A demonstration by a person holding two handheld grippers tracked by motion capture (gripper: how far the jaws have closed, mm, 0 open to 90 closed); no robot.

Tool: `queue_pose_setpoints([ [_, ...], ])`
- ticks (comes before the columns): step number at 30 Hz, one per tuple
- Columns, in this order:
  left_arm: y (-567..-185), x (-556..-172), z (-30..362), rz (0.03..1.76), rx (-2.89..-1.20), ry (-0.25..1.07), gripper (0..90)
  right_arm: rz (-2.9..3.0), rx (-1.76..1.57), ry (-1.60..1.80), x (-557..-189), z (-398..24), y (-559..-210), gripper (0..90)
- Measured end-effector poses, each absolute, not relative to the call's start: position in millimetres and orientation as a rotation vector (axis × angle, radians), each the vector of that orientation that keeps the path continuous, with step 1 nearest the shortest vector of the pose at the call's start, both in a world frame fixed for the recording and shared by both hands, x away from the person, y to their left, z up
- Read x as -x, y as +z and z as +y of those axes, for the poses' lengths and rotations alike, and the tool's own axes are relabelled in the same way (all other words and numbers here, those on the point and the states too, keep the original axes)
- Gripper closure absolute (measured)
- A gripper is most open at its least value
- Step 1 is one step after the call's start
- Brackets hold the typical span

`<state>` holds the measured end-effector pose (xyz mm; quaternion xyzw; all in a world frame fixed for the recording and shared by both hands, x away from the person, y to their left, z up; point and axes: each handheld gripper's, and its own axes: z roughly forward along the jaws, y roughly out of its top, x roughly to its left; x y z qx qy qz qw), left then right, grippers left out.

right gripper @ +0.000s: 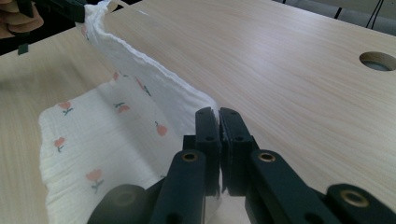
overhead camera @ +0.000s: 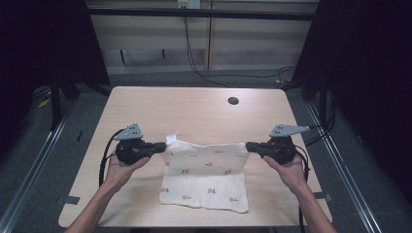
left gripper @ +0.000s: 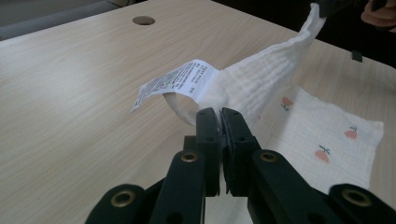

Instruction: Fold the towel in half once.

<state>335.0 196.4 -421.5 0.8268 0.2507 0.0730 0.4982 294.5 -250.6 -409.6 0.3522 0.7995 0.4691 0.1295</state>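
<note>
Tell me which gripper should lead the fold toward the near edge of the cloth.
Neither clearly: the left gripper and right gripper are each shut on a far corner of the cloth, level with each other and holding that edge raised. Probably both should move together.

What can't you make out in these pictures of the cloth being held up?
- Care label print: left gripper view, too small and blurred.
- Cloth corners: pinched inside the left tool and right tool.
- Cloth underside: high view, hidden against the table.
</note>
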Motion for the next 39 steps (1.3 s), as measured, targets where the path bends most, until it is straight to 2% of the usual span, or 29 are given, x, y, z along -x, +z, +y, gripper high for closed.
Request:
queue_pose_setpoints([
  [15,-418.4,-311.9,203.5,0.564,-2.010,0.159,86.6,2.368,-0.990,1.352,-263.5,-250.9,-414.3,87.2],
  [39,-463.4,-286.2,200.2,0.533,-2.129,0.092,86.4,2.475,-1.007,1.340,-225.2,-245.5,-456.5,86.0],
])
